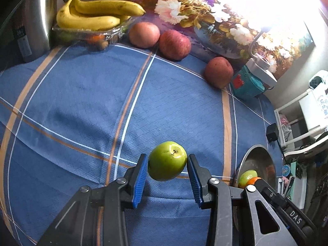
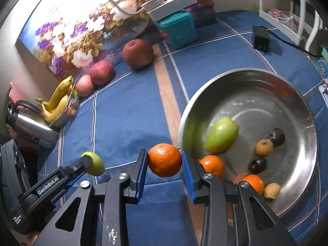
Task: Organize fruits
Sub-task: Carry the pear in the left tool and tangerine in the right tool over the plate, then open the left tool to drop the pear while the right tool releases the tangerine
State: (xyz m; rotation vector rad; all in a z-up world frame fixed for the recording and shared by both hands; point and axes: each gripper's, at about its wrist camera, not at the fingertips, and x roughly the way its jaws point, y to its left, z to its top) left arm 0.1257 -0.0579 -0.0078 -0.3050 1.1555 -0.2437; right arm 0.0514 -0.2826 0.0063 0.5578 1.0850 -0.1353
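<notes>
My left gripper (image 1: 167, 162) is shut on a green apple (image 1: 167, 161), held above the blue checked cloth (image 1: 82, 102). My right gripper (image 2: 164, 161) is shut on an orange (image 2: 164, 160), just left of a steel bowl (image 2: 266, 86). In the bowl lie a second green apple (image 2: 222, 135), two oranges (image 2: 212, 166), and several small brown and dark fruits (image 2: 264, 147). The right wrist view also shows the left gripper (image 2: 90, 164) with its green apple (image 2: 95, 164). The left wrist view catches the steel bowl (image 1: 260, 157) at the right.
Three red apples (image 1: 174, 44) lie along a flower painting (image 1: 205, 10) at the back. Bananas (image 1: 92, 14) top a clear glass dish (image 1: 88, 33) beside a steel kettle (image 1: 30, 20). A teal box (image 2: 176, 28), a white lamp base (image 2: 172, 2) and a black adapter (image 2: 260, 39) stand behind the bowl.
</notes>
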